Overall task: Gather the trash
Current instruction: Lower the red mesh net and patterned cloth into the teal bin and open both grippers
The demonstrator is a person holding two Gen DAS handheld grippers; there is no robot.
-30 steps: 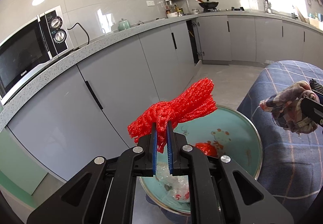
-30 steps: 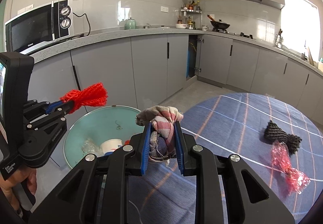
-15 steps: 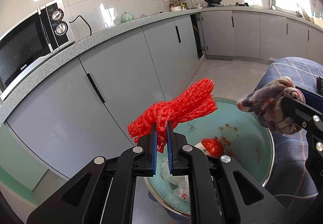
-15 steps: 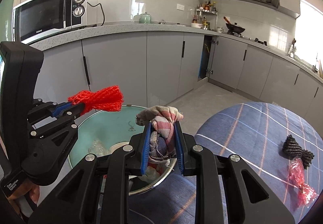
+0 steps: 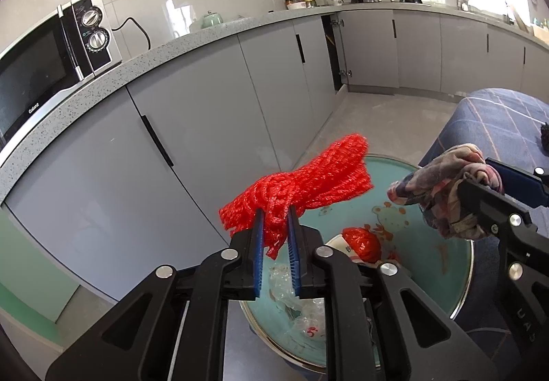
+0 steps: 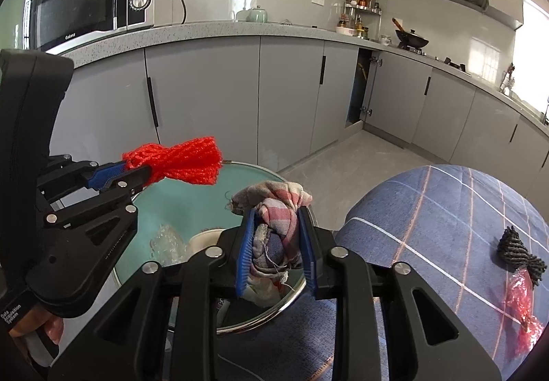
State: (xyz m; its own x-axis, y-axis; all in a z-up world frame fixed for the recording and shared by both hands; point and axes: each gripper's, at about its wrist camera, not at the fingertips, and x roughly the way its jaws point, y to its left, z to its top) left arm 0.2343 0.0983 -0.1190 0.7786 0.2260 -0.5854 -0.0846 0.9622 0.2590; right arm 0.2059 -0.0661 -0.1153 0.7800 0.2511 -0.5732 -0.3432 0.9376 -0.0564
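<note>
My left gripper [image 5: 274, 213] has a knotted red mesh net [image 5: 308, 185] between its blue pads; the jaws are opening, and the net still hangs there above the teal bin [image 5: 459, 281]. In the right wrist view that gripper [image 6: 133, 171] and the red mesh net [image 6: 185, 159] sit at the left. My right gripper [image 6: 276, 213] carries a crumpled plaid rag [image 6: 274, 206] over the teal bin's near rim [image 6: 295, 292]; its jaws are opening too, with the rag touching both pads. Inside the bin lie a red bag [image 5: 363, 240], a white cup and clear plastic.
A table under a blue checked cloth [image 6: 446, 226] lies right of the bin, with a black rope bundle [image 6: 518, 254] and a red plastic wrapper [image 6: 521, 302] on it. Grey cabinets [image 5: 192, 127] and a microwave [image 5: 51, 55] stand behind. A hand [image 6: 51, 329] grips the left tool.
The right gripper with the rag has moved left from above the table to above the bin, closer to the left gripper. Both pairs of pads stand a little wider apart.
</note>
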